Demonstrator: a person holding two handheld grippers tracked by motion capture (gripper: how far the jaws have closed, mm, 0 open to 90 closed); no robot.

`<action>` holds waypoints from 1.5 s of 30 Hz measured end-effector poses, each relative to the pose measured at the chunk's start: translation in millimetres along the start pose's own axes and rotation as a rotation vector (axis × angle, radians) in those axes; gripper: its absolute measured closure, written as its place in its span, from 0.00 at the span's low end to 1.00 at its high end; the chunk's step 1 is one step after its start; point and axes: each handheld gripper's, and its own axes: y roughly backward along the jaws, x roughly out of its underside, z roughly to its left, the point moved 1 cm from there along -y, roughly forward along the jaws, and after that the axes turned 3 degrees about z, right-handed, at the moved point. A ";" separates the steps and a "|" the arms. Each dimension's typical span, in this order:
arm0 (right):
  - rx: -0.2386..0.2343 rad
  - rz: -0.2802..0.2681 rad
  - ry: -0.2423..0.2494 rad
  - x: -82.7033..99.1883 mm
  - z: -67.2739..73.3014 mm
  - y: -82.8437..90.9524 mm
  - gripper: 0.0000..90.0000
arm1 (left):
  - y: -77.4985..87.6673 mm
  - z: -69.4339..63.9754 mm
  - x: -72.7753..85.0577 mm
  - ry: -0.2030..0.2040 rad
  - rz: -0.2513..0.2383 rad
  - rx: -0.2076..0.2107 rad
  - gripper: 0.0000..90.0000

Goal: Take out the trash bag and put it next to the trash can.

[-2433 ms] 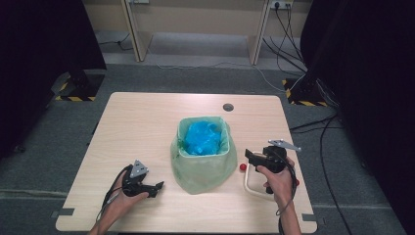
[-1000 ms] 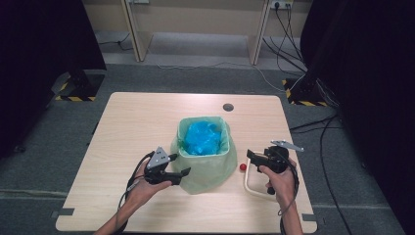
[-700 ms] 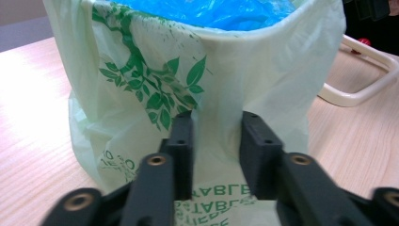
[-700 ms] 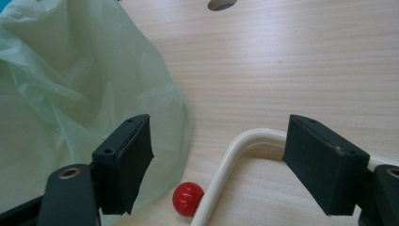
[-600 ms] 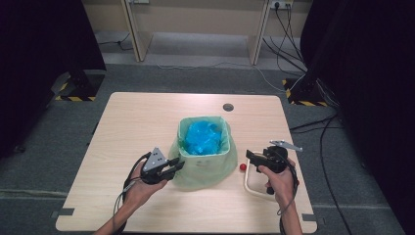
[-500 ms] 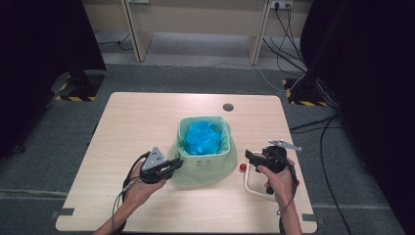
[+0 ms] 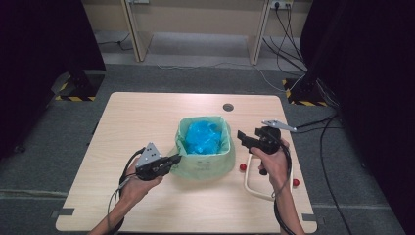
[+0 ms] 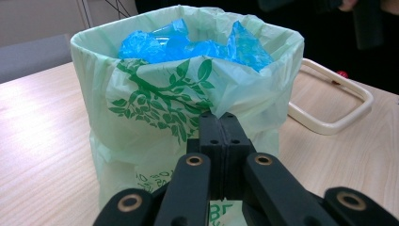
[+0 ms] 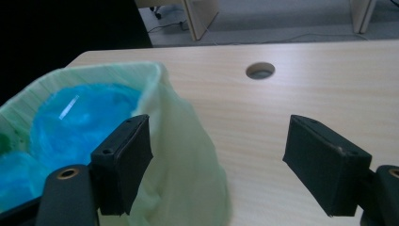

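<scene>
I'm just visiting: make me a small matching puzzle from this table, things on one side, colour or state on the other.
Things:
1. left gripper
2. right gripper
3. bin liner
4. loop handle

States:
A. cream, lying flat on the table
B. jaws wide apart
C. pale green with a leaf print
D. jaws shut on a fold of plastic

Pairs: 1-D, 2-B, 3-C, 4-A

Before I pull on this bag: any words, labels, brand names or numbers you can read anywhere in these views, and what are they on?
Green bag: small green print low on its front, by the left gripper, too partial and blurred to read.
Green bag: a green leafy branch design, a picture with no words.
Blue plastic inside the bag: no text visible.
Table, cream frame: no text visible.
</scene>
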 end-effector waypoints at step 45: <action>0.002 0.179 0.261 -55.7 47.0 -65.3 0.96 | 5.7 0.6 -9.8 0.014 -0.063 0.016 1.00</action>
